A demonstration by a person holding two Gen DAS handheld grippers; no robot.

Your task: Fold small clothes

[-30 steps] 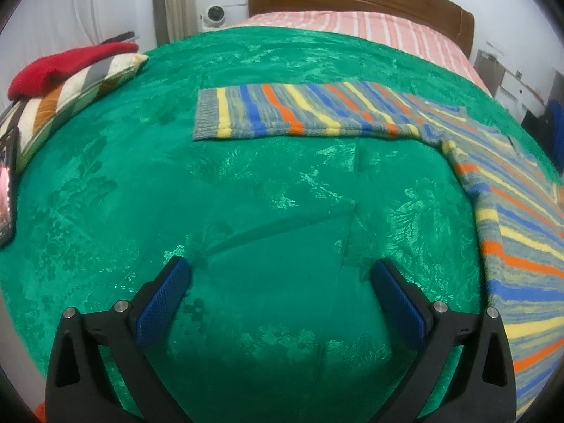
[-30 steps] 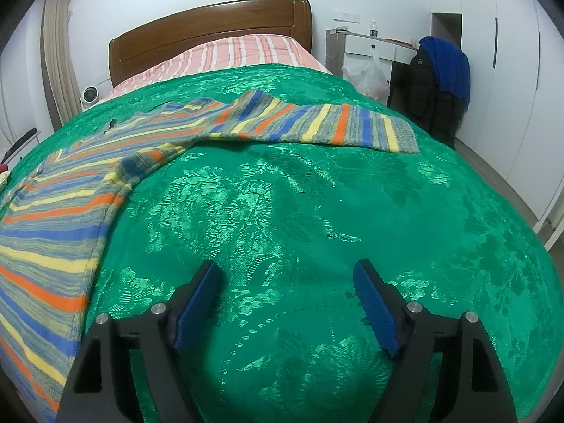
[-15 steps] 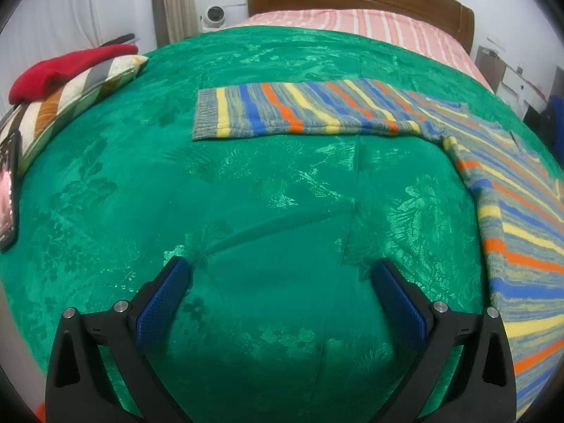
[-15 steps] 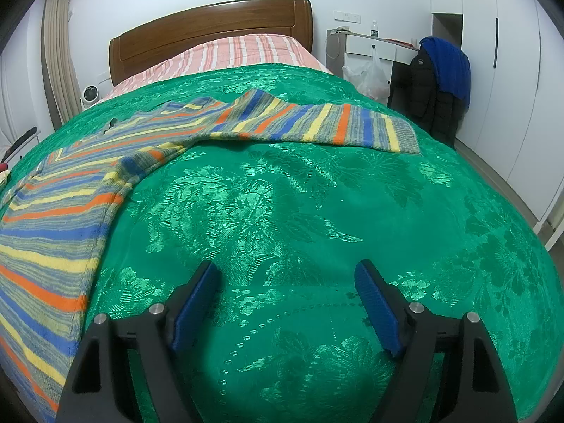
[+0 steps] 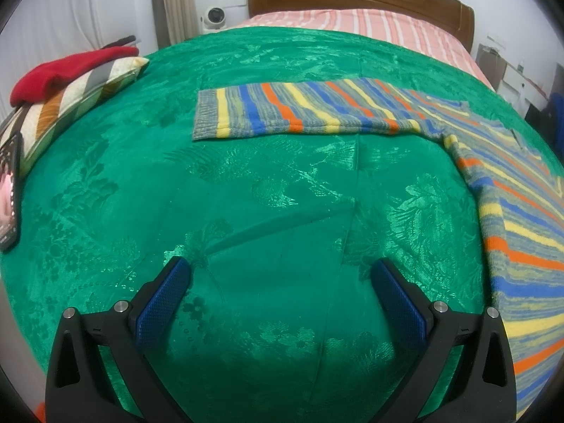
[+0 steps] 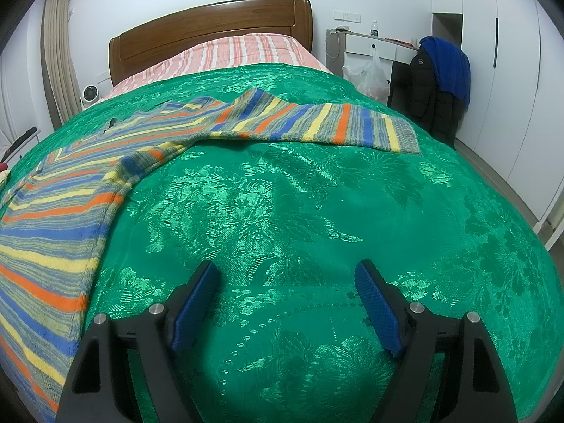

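A striped knit sweater, blue, yellow, orange and grey, lies flat on the green bedspread (image 5: 246,183). In the left wrist view its left sleeve (image 5: 303,112) stretches across the far middle and its body (image 5: 521,218) runs down the right edge. In the right wrist view the body (image 6: 60,218) lies at the left and the other sleeve (image 6: 317,123) reaches right. My left gripper (image 5: 280,275) is open and empty above bare bedspread, short of the sleeve. My right gripper (image 6: 287,275) is open and empty above bare bedspread (image 6: 317,211), right of the body.
A striped pillow (image 5: 70,105) with a red garment (image 5: 67,70) on it lies at the bed's left edge, a phone (image 5: 8,190) beside it. The wooden headboard (image 6: 211,31) is far back. A desk and a chair with dark jackets (image 6: 440,84) stand right of the bed.
Both views have shifted very slightly; the sweater and both open grippers stay as they were.
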